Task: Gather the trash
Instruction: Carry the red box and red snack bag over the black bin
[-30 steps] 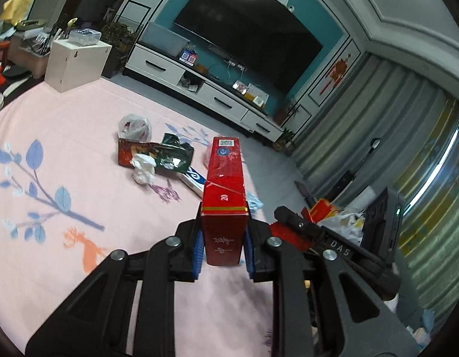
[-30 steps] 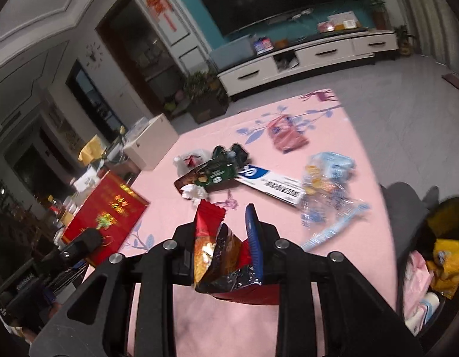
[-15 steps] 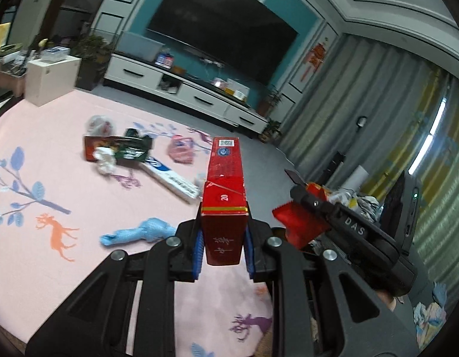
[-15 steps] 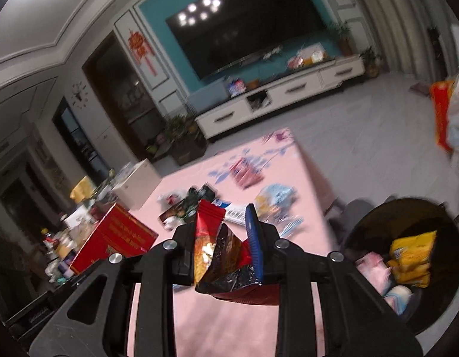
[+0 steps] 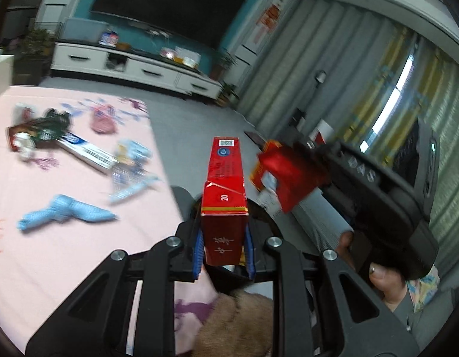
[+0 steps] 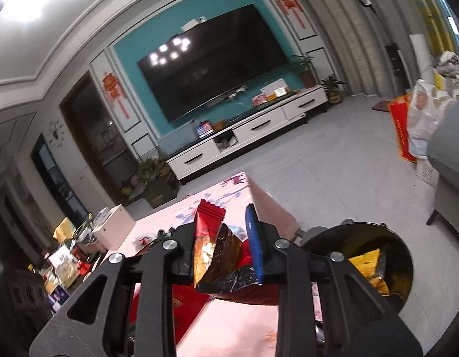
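Because the pink mat (image 5: 65, 238) holds the litter and the black bin (image 6: 405, 255) sits just off its corner, you carry both loads that way. Your left gripper (image 5: 224, 247) pinches the red carton (image 5: 225, 205) by its end, so it juts forward. Your right gripper (image 6: 226, 255) squeezes the crumpled snack wrapper (image 6: 211, 253), beside the bin's mouth. A toothpaste box (image 5: 86, 151) and blue cloth (image 5: 65, 212) lie uncollected.

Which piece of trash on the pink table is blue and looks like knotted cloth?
The light blue crumpled cloth, lying alone nearest the camera on the pink tablecloth. The long white toothpaste box and the pink wrapper lie farther back.
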